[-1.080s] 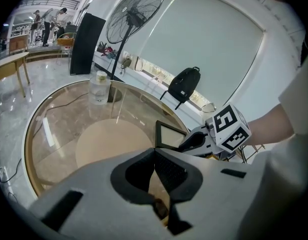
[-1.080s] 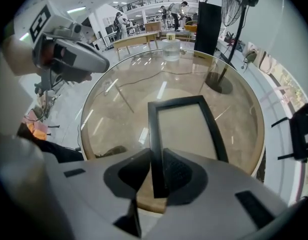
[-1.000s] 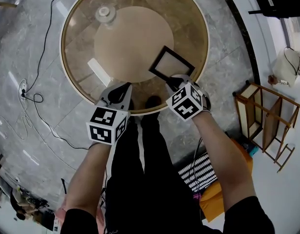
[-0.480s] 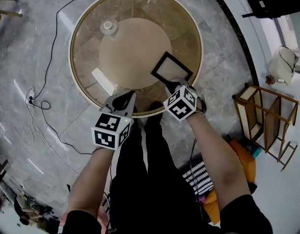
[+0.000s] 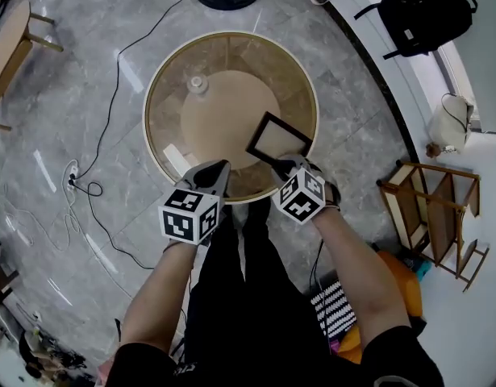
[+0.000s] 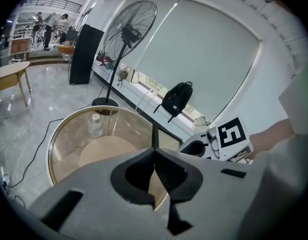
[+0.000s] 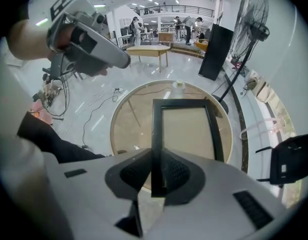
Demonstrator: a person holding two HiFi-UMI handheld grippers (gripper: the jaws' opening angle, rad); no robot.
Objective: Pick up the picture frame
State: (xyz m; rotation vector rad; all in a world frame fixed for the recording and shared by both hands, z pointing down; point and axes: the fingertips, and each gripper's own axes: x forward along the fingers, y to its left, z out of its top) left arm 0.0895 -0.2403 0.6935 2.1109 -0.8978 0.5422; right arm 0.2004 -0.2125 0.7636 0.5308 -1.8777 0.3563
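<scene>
Pinching the picture frame [image 7: 188, 131] by the near end of one black side rail, the right tongs [image 7: 155, 171] had their pads pressed on both faces of that rail. The frame reached straight out ahead of them, and in the head view the picture frame [image 5: 278, 138] hung over the near right part of the round glass tabletop [image 5: 160, 147], seemingly clear of the glass. Just to the left of the right tongs [image 5: 292, 168], the left tongs [image 5: 214, 172] pointed down over the tabletop's near rim. Seen from their own camera, the left tongs [image 6: 155, 160] were pressed together with nothing between them. Ahead of the left tongs, a small bottle [image 5: 197, 82] stood on the far side of the tabletop. Farther ahead, the standing fan [image 6: 129, 31] rose from the marble floor. A black backpack [image 5: 423, 14] lay well off ahead and to the right of the right tongs.
</scene>
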